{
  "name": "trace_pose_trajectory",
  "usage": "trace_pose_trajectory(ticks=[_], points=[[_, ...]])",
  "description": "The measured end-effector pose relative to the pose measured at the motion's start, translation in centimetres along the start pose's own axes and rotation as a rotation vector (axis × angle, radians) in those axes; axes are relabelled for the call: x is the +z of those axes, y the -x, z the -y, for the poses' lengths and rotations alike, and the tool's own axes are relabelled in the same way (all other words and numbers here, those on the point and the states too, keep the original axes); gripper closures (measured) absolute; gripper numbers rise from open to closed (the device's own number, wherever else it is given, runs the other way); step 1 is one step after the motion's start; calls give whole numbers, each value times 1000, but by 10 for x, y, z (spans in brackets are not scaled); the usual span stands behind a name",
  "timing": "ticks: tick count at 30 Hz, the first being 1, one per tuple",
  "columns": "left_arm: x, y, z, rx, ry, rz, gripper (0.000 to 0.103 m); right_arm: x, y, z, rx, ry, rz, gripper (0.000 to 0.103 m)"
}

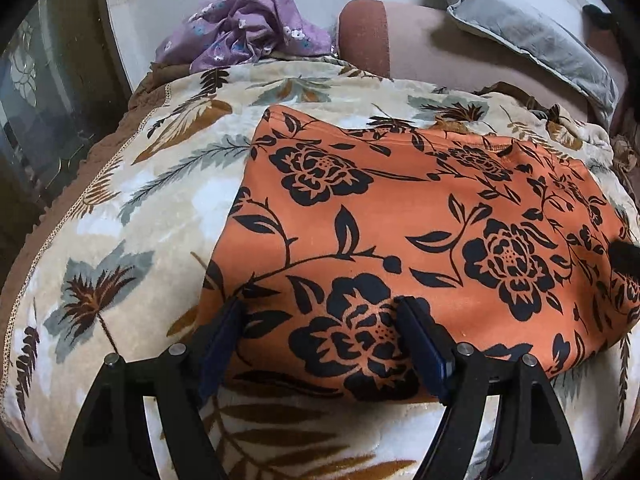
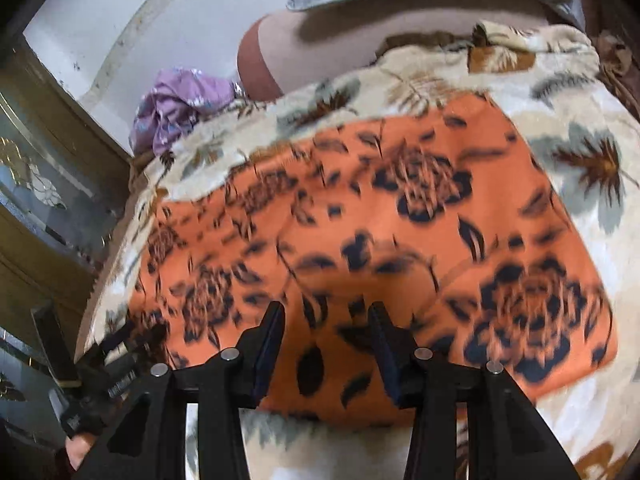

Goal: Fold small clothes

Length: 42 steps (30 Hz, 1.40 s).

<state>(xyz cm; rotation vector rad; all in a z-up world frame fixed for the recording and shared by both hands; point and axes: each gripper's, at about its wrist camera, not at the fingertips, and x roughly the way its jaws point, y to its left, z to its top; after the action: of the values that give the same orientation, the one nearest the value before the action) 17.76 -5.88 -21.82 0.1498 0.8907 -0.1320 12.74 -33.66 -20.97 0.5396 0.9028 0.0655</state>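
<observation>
An orange garment with black flowers [image 1: 400, 208] lies folded flat in a rough rectangle on a cream leaf-print blanket [image 1: 140, 220]. My left gripper [image 1: 320, 306] hovers over its near left corner, jaws wide open and holding nothing. The right wrist view is blurred; there the same garment [image 2: 360, 208] spreads out ahead. My right gripper [image 2: 327, 310] stands over its near edge, jaws partly apart, with cloth showing below the gap and nothing pinched. Its dark tip [image 1: 624, 258] shows at the garment's right side.
A crumpled purple flowered garment [image 1: 248, 28] lies at the blanket's far left edge. Behind are a pink-and-brown bolster [image 1: 364, 32] and a grey pillow [image 1: 540, 44]. A glass-fronted cabinet [image 2: 40, 184] stands close on the left.
</observation>
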Motion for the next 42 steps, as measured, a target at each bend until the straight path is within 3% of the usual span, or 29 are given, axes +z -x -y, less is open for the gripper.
trace_pose_trajectory(ticks=[3, 8, 19, 21, 24, 33, 38, 42], points=[[0, -2, 1, 4, -15, 3, 24, 17, -17, -4, 5, 0, 6, 56], [2, -5, 0, 9, -37, 10, 24, 24, -65, -4, -30, 10, -68, 55], [0, -4, -1, 9, -29, 11, 24, 8, -9, -6, 41, -18, 6, 55], [-2, -4, 0, 16, -38, 14, 24, 2, -7, -2, 35, -32, -15, 55], [-2, -5, 2, 28, -43, 16, 24, -13, -22, 15, 4, -81, -130, 55], [2, 5, 4, 23, -29, 29, 24, -38, 41, 35, 28, -124, -36, 55], [7, 49, 16, -20, -36, 123, 24, -58, 89, 62, 23, -204, 59, 52], [18, 113, 38, -162, 9, 164, 24, -68, 124, 81, -1, -238, 142, 51]])
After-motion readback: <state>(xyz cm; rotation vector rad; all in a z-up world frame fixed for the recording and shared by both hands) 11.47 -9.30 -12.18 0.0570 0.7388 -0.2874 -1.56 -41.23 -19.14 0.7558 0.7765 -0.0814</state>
